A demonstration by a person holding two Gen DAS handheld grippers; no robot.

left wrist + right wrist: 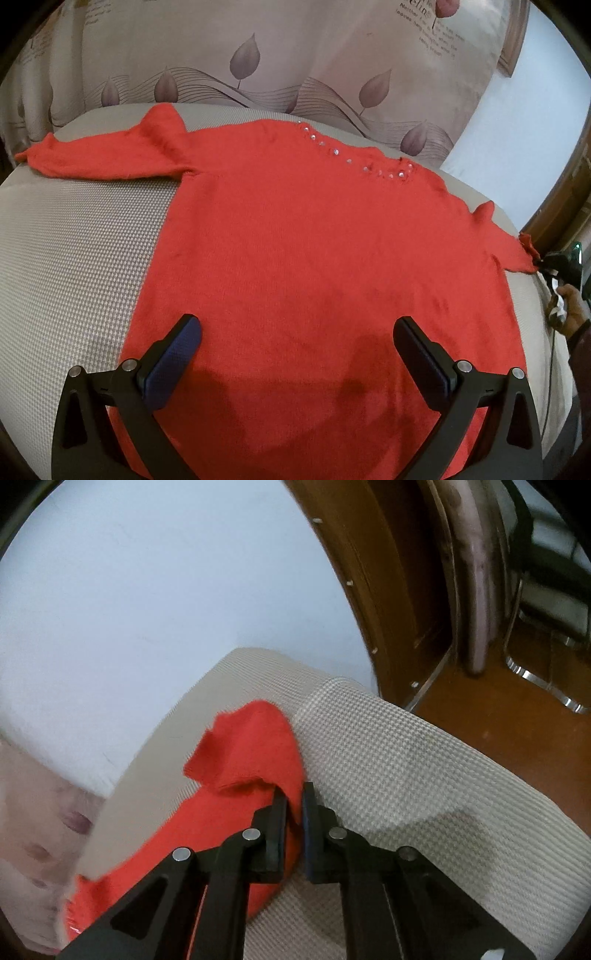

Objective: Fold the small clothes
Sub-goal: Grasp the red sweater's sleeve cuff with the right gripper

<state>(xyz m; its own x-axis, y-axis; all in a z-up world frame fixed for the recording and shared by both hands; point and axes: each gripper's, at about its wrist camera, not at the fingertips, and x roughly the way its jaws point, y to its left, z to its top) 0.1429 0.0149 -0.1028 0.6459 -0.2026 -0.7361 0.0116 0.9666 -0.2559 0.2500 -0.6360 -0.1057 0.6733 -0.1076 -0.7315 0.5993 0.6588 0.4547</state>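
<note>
A red sweater [295, 229] lies flat on a grey bumpy cushion [74, 240]. It is spread out w/ the neck end far from the left cam & the bottom edge close to it. A row of shiny little beads [343, 157] runs along the neck. One sleeve [103, 158] sticks out to the left side of the left view, lying flat on the cushion. The other sleeve runs off to the right edge of that view.

The left gripper [297, 336] hangs just over the bottom part of the sweater. Its jaws are wide apart, nothing in between but the red cloth below. Can't tell if the tips touch the cloth.

The right gripper [294, 805] is at the far sleeve end [251, 753]. Its jaws are pressed together on the red cloth, w/ a thin fold pinched btwn the black pads. The sleeve end bunches up just past the tips & the cuff flops over. That view is a bit blurry. In the left view you can see this gripper small at the right edge, w/ a hand [569, 306] holding it.

Behind the cushion is a curtain w/ leaf shapes [258, 62]. A white wall [147, 590] & brown wood [399, 590] show past the cushion corner.
</note>
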